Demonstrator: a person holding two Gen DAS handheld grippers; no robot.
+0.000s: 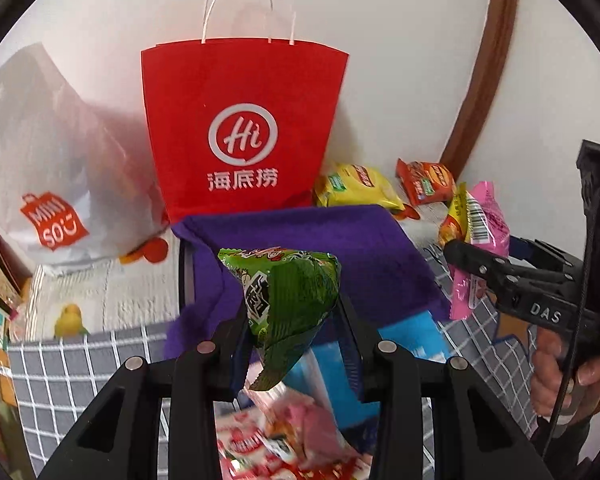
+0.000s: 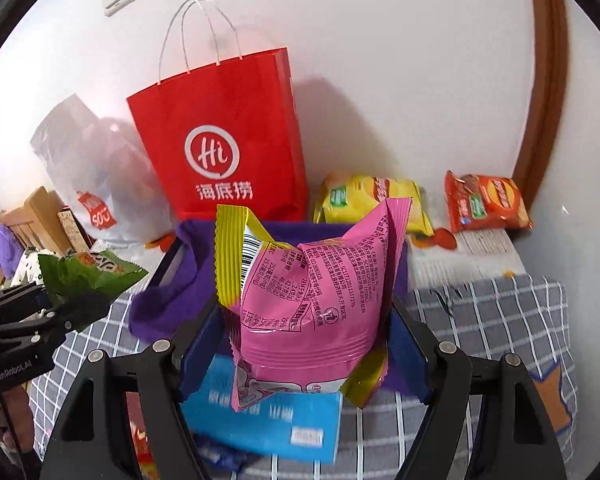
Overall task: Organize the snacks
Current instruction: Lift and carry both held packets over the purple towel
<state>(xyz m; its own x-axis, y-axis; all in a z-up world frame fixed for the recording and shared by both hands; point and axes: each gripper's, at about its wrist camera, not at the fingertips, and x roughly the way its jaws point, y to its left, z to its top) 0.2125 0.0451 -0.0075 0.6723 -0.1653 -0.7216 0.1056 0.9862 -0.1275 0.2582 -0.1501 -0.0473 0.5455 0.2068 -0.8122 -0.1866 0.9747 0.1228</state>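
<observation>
A green packet (image 1: 287,300) is being pinched in the left gripper (image 1: 291,344), a pink packet (image 2: 316,304) in the right gripper (image 2: 304,344), both raised over blue packs (image 2: 259,420). Being light, crinkly and slippery, they are judged best gripped at the crimped seams. Beyond, a purple box (image 1: 300,232) is being approached; farther back, a red bag (image 1: 239,120) is standing.
</observation>
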